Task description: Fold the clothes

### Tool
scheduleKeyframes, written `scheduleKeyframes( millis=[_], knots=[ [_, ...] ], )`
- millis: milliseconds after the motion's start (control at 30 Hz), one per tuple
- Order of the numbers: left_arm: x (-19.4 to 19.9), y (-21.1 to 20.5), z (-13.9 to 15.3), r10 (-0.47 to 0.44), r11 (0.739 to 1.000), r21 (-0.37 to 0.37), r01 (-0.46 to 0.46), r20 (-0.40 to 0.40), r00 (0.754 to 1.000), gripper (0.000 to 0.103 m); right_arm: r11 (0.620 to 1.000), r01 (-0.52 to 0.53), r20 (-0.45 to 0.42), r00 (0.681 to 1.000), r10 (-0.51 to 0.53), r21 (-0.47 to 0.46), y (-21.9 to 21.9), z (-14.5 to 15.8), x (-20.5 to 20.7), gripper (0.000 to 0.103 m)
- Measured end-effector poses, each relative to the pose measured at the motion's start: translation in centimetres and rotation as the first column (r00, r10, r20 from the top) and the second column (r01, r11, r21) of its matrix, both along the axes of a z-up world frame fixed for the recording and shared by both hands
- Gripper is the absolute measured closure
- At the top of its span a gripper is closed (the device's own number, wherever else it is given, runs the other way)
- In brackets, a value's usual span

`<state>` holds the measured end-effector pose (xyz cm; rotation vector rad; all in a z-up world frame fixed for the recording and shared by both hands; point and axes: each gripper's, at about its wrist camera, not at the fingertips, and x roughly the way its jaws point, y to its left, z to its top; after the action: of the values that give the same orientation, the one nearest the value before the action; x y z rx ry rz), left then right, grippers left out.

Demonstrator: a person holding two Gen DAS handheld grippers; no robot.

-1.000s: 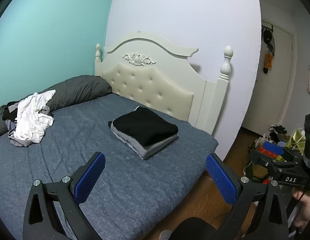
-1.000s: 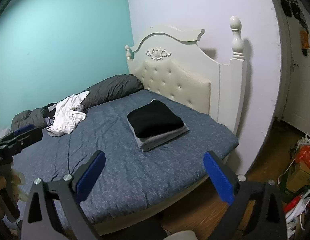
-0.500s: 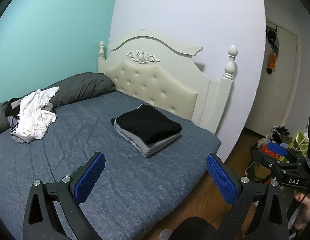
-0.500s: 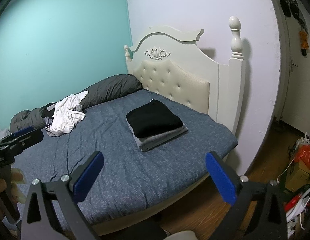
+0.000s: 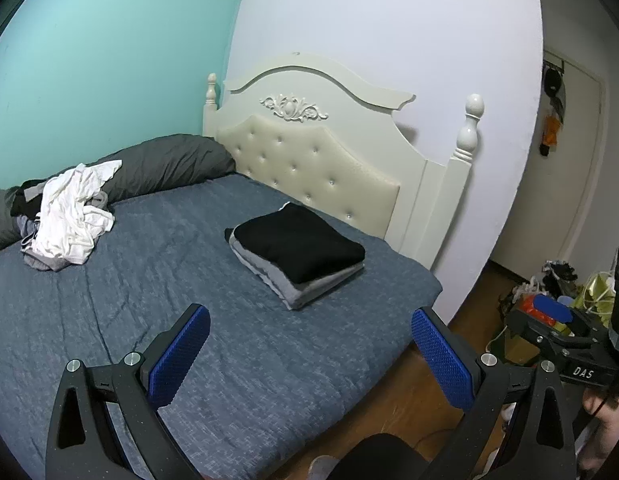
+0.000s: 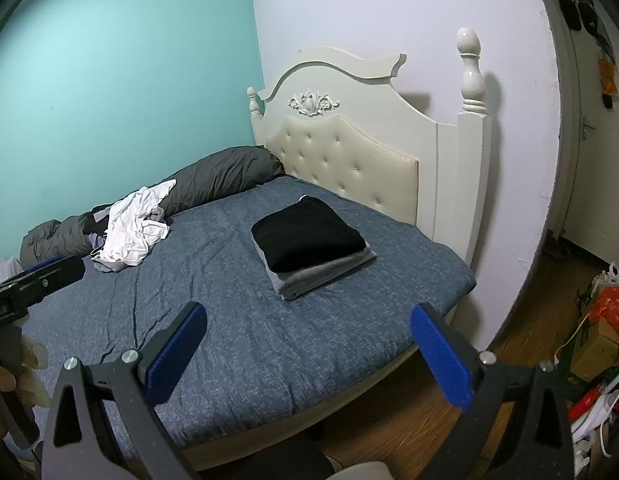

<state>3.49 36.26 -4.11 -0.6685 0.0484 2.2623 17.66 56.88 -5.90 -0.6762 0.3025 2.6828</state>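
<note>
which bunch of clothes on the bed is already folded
The black and grey stack near the headboard is folded: flat squared layers, black on top. The white pile by the dark duvet is crumpled and loose.

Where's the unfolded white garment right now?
The white garment lies crumpled on the far left of the bed in both views, against the grey duvet roll, well left of the folded stack.

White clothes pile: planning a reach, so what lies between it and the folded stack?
Only bare blue bedcover between white pile and folded stack, in both views.
</note>
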Motion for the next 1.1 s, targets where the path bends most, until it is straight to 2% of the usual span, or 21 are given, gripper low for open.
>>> scheduleKeyframes(
  millis=[367, 1100],
  knots=[
    [0.36, 0.54, 0.07, 0.007, 1.0, -0.028, -0.007, -0.015, 1.0, 0.0, 1.0, 0.006, -0.001, 1.0, -0.006, -0.003, 0.22, -0.04, 0.06, 0.001],
    [0.58, 0.14, 0.28, 0.037, 0.999, -0.011, -0.038, -0.038, 0.999, 0.0, 1.0, 0.008, 0.012, 1.0, -0.008, -0.017, 0.35, -0.44, -0.26, 0.001]
  ],
)
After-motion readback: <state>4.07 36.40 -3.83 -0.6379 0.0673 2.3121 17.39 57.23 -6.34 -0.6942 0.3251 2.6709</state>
